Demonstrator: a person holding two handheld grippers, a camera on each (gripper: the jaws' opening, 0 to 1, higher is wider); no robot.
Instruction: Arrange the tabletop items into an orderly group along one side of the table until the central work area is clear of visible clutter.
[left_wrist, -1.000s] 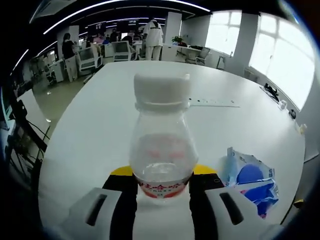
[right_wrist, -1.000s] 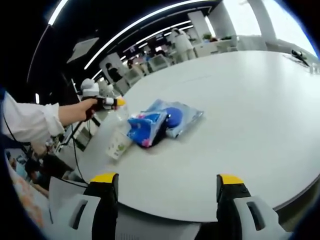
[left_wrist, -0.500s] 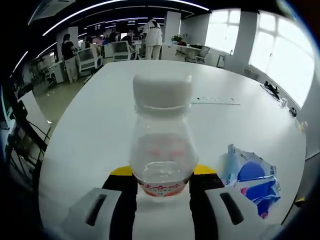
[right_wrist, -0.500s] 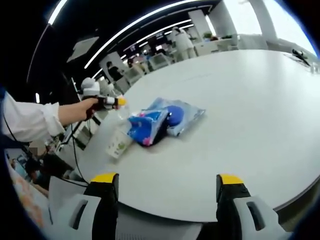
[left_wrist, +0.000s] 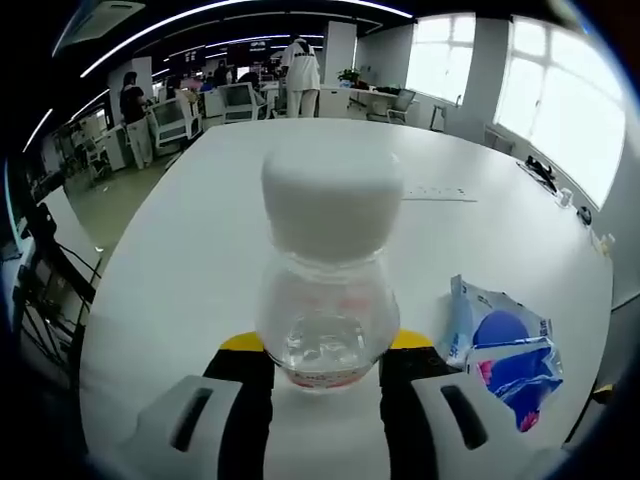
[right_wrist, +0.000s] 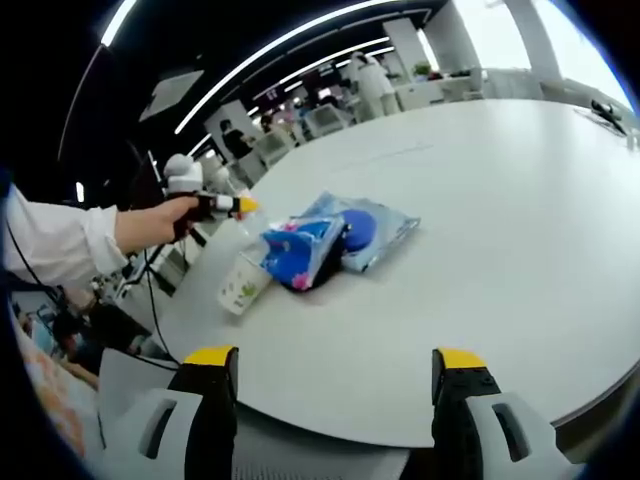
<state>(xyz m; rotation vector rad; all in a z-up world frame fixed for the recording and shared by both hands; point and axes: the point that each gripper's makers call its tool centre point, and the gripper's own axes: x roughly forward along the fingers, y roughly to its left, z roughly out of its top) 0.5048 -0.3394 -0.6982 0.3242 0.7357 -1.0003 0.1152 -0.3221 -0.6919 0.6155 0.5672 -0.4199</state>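
A clear plastic bottle (left_wrist: 325, 300) with a white cap and red label stands between the jaws of my left gripper (left_wrist: 327, 370), which is shut on its lower part. The cap leans toward the camera. Blue plastic packets (left_wrist: 505, 355) lie to its right on the white table (left_wrist: 190, 260). In the right gripper view, my right gripper (right_wrist: 325, 370) is open with nothing between its jaws, near the table's edge. Ahead of it lie the blue packets (right_wrist: 330, 240). A hand (right_wrist: 150, 225) holds the left gripper (right_wrist: 238, 205) above a pale label with green print (right_wrist: 243, 283).
A thin strip (left_wrist: 440, 192) lies farther back on the table, and small dark items (left_wrist: 540, 175) sit at its far right edge. Office chairs, desks and several people (left_wrist: 300, 70) are beyond the table. Bare tabletop (right_wrist: 500, 220) stretches to the right of the packets.
The bottle's cap has tipped toward the left camera and looks larger, while its base stays between the jaws. The right gripper view has shifted only slightly.
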